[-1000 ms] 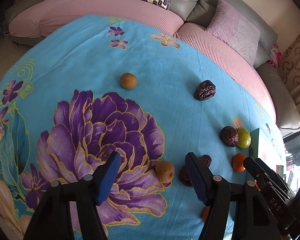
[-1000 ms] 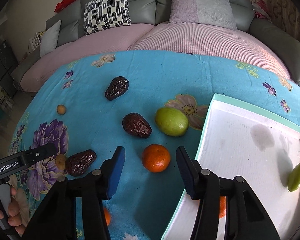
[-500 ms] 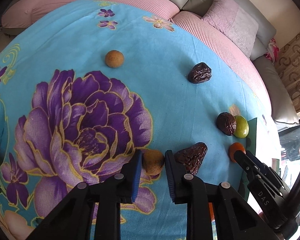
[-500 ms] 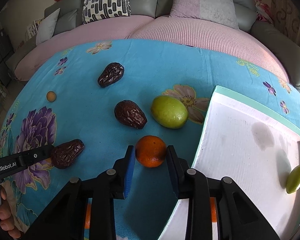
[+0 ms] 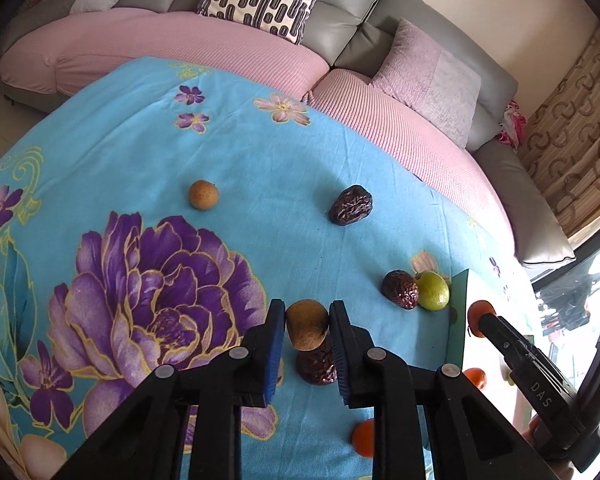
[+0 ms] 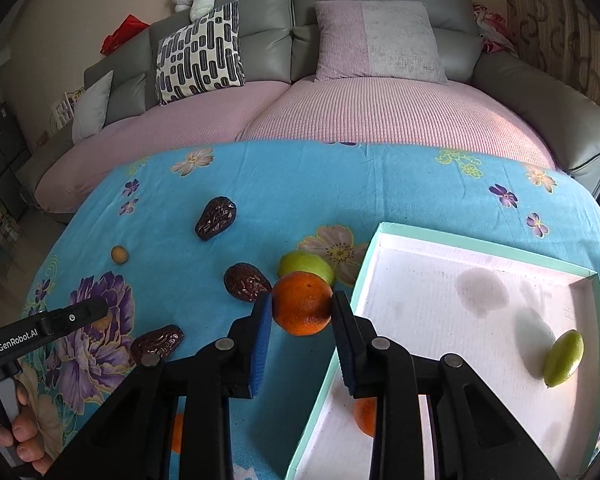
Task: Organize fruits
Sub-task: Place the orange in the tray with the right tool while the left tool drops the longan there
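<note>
Fruits both gripped: right tongs (image 6: 302, 314) clamp orange (image 6: 302, 303), left tongs (image 5: 307, 328) clamp tan fruit (image 5: 307, 324). Both lifted above desk; tray (image 6: 364, 264) at 3 o'clock of orange. Keep squeeze light, carry level, release low inside tray.

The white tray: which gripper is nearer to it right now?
Right. The right gripper, shut on the orange, is at the white tray's near-left edge. The left gripper, shut on a small tan fruit, is farther left over the cloth.
</note>
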Demonstrator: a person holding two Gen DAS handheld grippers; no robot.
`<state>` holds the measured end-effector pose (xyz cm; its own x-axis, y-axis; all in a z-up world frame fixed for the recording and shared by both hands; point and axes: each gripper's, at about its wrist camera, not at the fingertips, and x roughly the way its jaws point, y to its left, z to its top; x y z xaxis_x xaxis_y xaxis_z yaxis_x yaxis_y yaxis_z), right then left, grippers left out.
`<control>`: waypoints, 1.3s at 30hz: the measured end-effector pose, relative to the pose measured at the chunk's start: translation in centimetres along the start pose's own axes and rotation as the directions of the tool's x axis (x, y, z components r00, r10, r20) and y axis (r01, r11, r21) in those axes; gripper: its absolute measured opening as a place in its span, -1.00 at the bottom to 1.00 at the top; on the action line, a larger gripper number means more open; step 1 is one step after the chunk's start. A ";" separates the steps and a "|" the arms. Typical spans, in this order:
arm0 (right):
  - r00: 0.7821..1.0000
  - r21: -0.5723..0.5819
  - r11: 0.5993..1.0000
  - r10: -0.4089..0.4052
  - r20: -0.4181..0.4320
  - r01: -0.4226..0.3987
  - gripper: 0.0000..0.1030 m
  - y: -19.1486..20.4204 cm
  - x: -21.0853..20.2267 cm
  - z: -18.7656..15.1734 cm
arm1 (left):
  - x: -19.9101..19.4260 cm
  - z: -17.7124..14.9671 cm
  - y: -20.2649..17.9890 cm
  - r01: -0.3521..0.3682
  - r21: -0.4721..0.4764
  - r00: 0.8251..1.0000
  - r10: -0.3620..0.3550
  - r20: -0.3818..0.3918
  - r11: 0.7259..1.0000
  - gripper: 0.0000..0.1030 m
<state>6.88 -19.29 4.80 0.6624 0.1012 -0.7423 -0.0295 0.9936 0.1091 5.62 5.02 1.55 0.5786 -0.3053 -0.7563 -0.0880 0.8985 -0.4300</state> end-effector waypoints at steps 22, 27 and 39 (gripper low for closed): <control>0.989 0.180 0.973 -0.148 -0.001 0.145 -0.39 -8.9 -3.8 -1.2 | -0.2 -3.8 -11.2 0.114 0.346 0.993 -0.117 -0.012 0.931 -0.53; 0.981 0.216 0.957 -0.191 -0.023 0.192 -0.39 -11.6 -4.5 -2.1 | 0.3 -6.0 -14.5 0.139 0.457 0.990 -0.137 -0.038 0.878 -0.53; 0.971 0.290 0.929 -0.241 -0.003 0.231 -0.38 -14.8 -6.4 -2.8 | 2.5 -9.5 -18.9 0.193 0.585 0.981 -0.146 -0.127 0.787 -0.53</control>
<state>0.97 -34.53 6.05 0.6474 -0.1408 -0.7490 0.3430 0.9314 0.1215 1.05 -15.73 3.14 0.4773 -0.4708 -0.7420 0.5170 0.8332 -0.1961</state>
